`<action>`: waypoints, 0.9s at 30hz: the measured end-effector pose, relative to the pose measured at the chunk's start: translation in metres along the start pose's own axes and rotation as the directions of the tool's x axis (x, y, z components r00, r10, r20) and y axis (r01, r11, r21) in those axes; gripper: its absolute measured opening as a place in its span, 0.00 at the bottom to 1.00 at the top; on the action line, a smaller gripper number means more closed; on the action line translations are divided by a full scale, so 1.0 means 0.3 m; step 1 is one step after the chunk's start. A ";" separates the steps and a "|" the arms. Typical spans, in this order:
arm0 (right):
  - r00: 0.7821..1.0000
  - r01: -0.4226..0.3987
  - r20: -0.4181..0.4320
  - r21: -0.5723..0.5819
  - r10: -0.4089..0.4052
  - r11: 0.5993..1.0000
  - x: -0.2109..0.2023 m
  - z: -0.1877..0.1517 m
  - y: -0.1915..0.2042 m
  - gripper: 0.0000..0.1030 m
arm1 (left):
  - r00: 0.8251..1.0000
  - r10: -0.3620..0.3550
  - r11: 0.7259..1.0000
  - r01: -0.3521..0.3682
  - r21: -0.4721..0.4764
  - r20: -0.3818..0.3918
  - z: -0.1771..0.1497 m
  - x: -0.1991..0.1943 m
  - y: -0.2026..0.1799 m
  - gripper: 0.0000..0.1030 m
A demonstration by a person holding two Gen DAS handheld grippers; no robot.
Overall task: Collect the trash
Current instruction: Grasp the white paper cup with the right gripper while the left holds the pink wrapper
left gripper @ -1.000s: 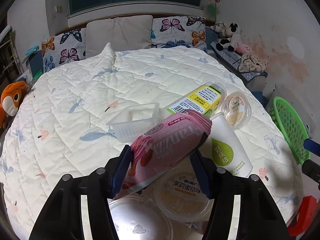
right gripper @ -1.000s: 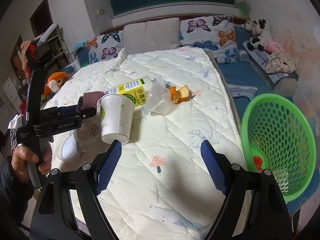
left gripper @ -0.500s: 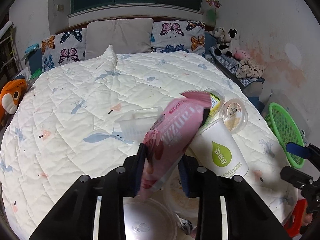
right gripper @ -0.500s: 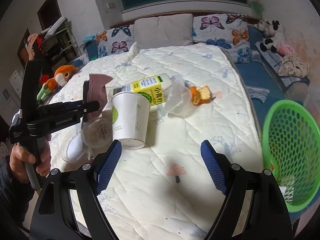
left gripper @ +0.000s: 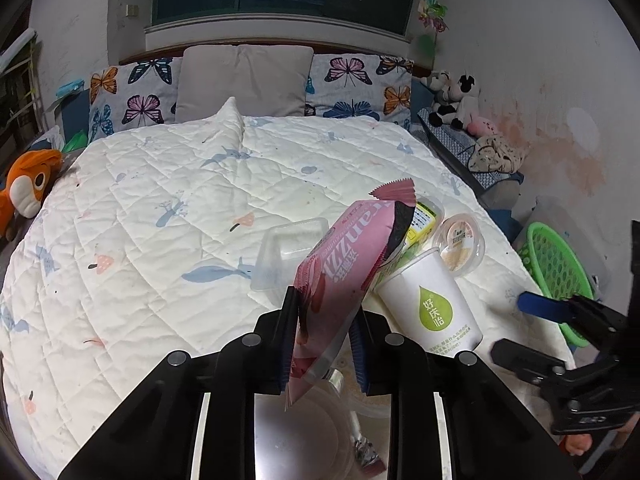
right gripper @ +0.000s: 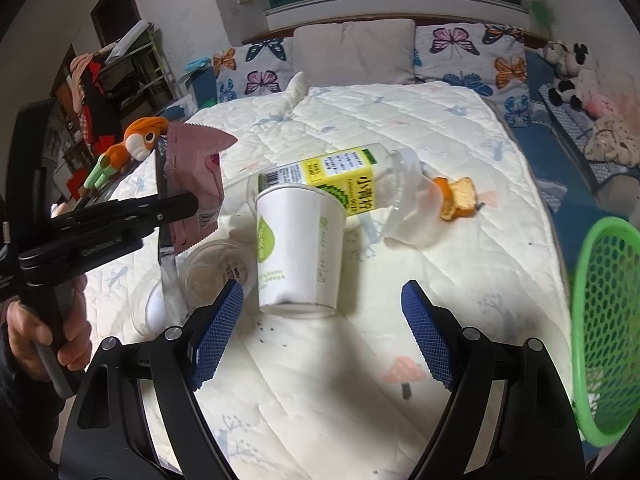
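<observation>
Your left gripper (left gripper: pixel 323 334) pinches the pink wrapper (left gripper: pixel 352 256); right gripper (right gripper: pixel 320 332) spread, empty. Only right view shows orange peel (right gripper: pixel 458 198); basket (right gripper: pixel 604 320) contents unclear

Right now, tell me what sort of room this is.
A bedroom, most likely. A bed under a white quilt fills the view, pillows line its headboard, and plush toys sit by the wall. Trash lies scattered on the quilt.

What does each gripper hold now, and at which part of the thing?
The left gripper holds the pink snack wrapper by its lower part, near the bottom seal. The right gripper is open and holds nothing.
</observation>
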State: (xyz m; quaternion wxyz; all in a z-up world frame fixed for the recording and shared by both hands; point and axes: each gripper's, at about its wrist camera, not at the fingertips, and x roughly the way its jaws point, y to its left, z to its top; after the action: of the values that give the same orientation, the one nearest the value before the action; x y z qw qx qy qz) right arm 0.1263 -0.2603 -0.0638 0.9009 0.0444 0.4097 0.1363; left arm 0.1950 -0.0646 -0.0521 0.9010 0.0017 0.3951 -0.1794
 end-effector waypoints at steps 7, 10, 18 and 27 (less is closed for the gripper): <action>0.999 -0.041 -0.023 0.010 0.041 0.999 0.062 0.032 0.020 0.79 | 1.000 -0.009 1.000 0.009 -0.021 0.016 0.003 -0.044 0.022 0.23; 0.998 -0.052 -0.034 0.012 0.052 0.999 0.090 0.043 0.026 0.79 | 1.000 -0.013 0.999 0.014 -0.033 0.022 0.004 -0.057 0.035 0.23; 0.997 -0.050 -0.058 0.031 0.052 0.998 0.170 0.067 0.033 0.76 | 0.999 -0.020 0.999 0.021 -0.035 0.030 0.001 -0.083 0.040 0.23; 0.996 -0.062 -0.066 0.052 0.066 0.997 0.175 0.055 0.013 0.61 | 0.999 -0.037 0.999 0.038 -0.031 0.041 0.014 -0.112 0.026 0.23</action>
State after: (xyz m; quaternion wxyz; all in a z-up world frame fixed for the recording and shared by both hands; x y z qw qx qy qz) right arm 0.1708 -0.2413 -0.0903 0.8803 0.0752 0.4416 0.1562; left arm 0.1795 -0.0470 -0.0264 0.9051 -0.0237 0.3798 -0.1899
